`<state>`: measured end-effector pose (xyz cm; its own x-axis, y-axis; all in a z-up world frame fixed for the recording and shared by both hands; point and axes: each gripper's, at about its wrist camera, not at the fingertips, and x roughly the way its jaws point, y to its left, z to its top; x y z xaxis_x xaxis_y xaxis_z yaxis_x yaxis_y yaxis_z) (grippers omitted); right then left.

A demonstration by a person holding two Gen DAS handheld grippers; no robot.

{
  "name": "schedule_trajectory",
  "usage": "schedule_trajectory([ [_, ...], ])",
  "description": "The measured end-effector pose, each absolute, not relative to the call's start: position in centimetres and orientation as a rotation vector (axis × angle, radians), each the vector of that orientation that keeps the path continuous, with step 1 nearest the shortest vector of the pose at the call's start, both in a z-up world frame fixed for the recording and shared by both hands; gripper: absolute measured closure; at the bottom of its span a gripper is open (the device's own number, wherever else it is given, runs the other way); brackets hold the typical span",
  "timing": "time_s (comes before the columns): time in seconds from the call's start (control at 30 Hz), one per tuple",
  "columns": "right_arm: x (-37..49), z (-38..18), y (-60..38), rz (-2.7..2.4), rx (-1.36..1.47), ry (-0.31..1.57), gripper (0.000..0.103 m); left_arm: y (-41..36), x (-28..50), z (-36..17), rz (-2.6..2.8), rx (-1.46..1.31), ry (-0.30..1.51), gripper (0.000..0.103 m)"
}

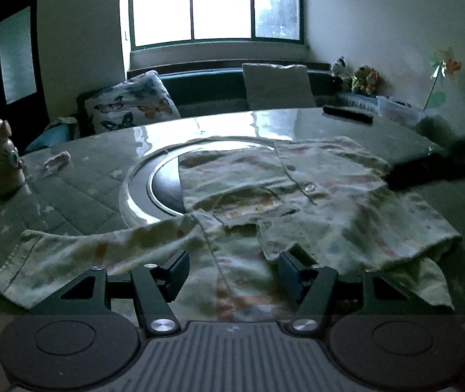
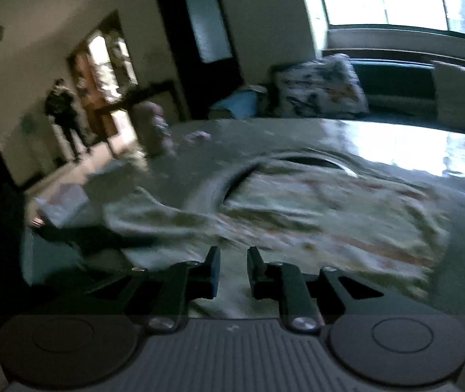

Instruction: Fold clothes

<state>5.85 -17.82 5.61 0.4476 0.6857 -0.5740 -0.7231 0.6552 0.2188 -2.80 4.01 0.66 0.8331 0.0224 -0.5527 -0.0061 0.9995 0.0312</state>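
One shirt [image 1: 297, 196] (two buttons [image 1: 309, 189] showing) under two parted grippers [image 1: 234, 268].

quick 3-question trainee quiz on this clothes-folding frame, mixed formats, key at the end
1. True or false: the left gripper has its jaws clamped on the shirt.
2. What lies under the far part of the shirt? A) a round inset ring in the table B) a laundry basket C) a wooden tray
3. Fill in: the cushion behind the table is printed with ____.

Key:
1. False. The jaws stand wide apart over the cloth.
2. A
3. butterflies
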Motion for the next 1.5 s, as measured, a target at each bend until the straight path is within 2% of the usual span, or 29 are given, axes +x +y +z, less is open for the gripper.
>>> schedule_trajectory([
  [0.3, 8.0, 0.6, -24.1, 0.609, -0.118, 0.834, 0.086, 4.1, -2.3, 2.0, -0.002, -0.003, 0.555, 0.042],
  [0.37, 8.1, 0.5, -24.9, 0.603, -0.113, 0.837, 0.086, 3.6, -2.1, 2.0, -0.029, -0.004, 0.56, 0.047],
  [0.53, 9.8, 1.6, -24.2, 0.601, -0.102, 0.766, 0.086, 2.0, -1.1, 1.4, -0.104, -0.005, 0.585, 0.068],
  [0.63, 11.6, 1.1, -23.2, 0.599, -0.1, 0.748, 0.086, 1.1, -0.3, 1.0, -0.136, 0.001, 0.597, 0.076],
  [0.73, 13.1, -0.1, -22.8, 0.578, -0.101, 0.765, 0.086, 0.6, 0.7, 0.3, -0.15, 0.015, 0.617, 0.08],
  [1.0, 12.4, 0.2, -22.3, 0.592, -0.14, 0.75, 0.084, 1.6, 1.1, -1.0, -0.126, 0.014, 0.655, 0.081],
  [1.1, 11.3, 1.0, -20.9, 0.653, -0.16, 0.73, 0.077, 1.8, 0.7, -0.7, -0.107, 0.013, 0.652, 0.08],
  [1.4, 8.0, 0.4, -14.3, 0.856, -0.268, 0.699, 0.076, 5.3, -1.6, 0.4, 0.044, -0.022, 0.635, 0.079],
  [1.5, 7.1, -0.3, -13.1, 0.867, -0.342, 0.688, 0.071, 7.5, -2.5, 0.7, 0.131, -0.043, 0.629, 0.073],
])
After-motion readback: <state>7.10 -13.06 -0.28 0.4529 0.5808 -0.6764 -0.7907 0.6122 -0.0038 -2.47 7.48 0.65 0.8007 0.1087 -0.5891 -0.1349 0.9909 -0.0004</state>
